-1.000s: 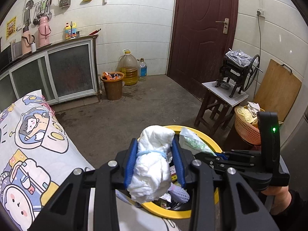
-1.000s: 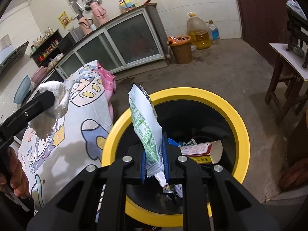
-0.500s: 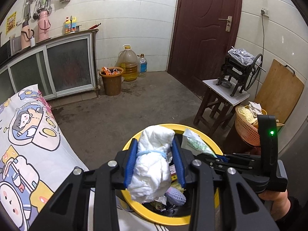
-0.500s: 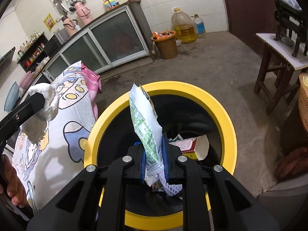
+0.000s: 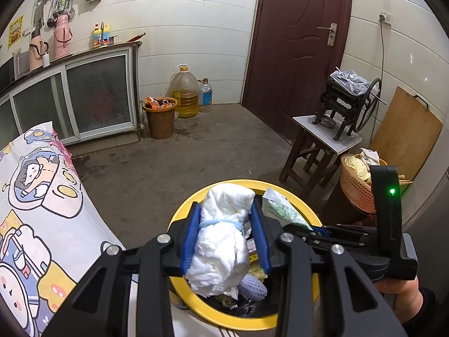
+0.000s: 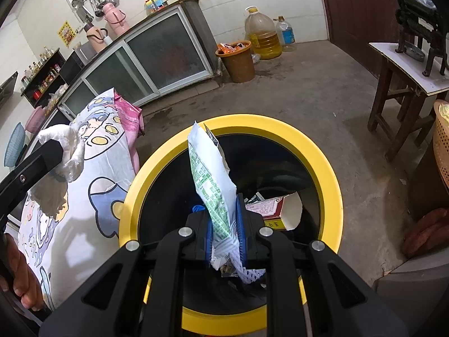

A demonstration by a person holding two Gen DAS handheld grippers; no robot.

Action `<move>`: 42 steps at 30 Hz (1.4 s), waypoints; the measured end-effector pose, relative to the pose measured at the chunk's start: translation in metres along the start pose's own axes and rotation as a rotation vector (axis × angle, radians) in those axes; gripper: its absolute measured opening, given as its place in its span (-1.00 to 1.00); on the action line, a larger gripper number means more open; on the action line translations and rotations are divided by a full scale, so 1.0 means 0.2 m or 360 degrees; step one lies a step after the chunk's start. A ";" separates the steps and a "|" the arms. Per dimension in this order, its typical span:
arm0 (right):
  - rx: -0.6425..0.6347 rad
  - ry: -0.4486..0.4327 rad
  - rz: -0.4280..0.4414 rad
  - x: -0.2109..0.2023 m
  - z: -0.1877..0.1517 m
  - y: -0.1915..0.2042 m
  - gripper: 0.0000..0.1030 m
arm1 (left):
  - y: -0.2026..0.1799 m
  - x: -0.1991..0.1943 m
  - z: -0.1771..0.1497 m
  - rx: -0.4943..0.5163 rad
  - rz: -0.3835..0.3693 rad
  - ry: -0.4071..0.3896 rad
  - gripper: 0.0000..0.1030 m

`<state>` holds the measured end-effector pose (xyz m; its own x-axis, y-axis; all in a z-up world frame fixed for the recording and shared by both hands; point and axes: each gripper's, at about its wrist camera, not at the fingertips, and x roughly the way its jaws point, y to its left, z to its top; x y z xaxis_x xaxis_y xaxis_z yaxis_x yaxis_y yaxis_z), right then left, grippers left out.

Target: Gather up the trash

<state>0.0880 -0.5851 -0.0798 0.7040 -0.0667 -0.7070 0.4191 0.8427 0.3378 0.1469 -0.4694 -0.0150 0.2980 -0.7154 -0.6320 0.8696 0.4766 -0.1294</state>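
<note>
My left gripper (image 5: 226, 219) is shut on a white crumpled wad tied with a blue band (image 5: 221, 238), held above the near rim of the yellow-rimmed bin (image 5: 182, 219). My right gripper (image 6: 224, 221) is shut on a white and green snack wrapper (image 6: 210, 177), held over the same bin (image 6: 322, 168). The bin holds a red and white carton (image 6: 276, 210) and other scraps. The right gripper and its wrapper (image 5: 283, 210) show at the right of the left wrist view. The wad in the left gripper (image 6: 67, 151) shows at the left of the right wrist view.
A table with a cartoon-print cloth (image 5: 36, 196) lies left of the bin. A brown bucket (image 5: 160, 118), oil jug (image 5: 184, 92) and glass-front cabinet (image 5: 84, 95) stand by the far wall. A wooden stool with a hand-crank machine (image 5: 325, 140) and orange basket (image 5: 356, 182) stand right.
Both grippers have shifted slightly over the bin with their loads still held. The left one has moved away from the cloth toward the bin.
</note>
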 end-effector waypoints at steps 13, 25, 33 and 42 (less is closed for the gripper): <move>0.0075 0.0012 -0.0074 -0.01 0.02 -0.04 -0.22 | 0.03 -0.01 0.01 -0.0069 0.0024 -0.0016 0.02; 0.0132 -0.0033 -0.0131 -0.11 0.03 -0.05 0.03 | 0.24 -0.18 -0.01 -0.0322 0.0071 -0.0084 0.40; 0.0067 -0.0152 -0.0126 -0.25 0.04 0.09 0.03 | 0.43 -0.47 -0.12 -0.0442 0.0178 -0.0183 0.40; -0.0191 -0.0427 0.0008 -0.44 -0.05 0.50 0.39 | 0.66 -0.98 -0.40 -0.0585 0.0461 -0.0368 0.53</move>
<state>0.0629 -0.4891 0.0093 0.8389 -0.1880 -0.5107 0.3559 0.8995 0.2535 0.1720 -0.2261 0.0300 0.6211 -0.6021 -0.5017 0.5555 0.7898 -0.2602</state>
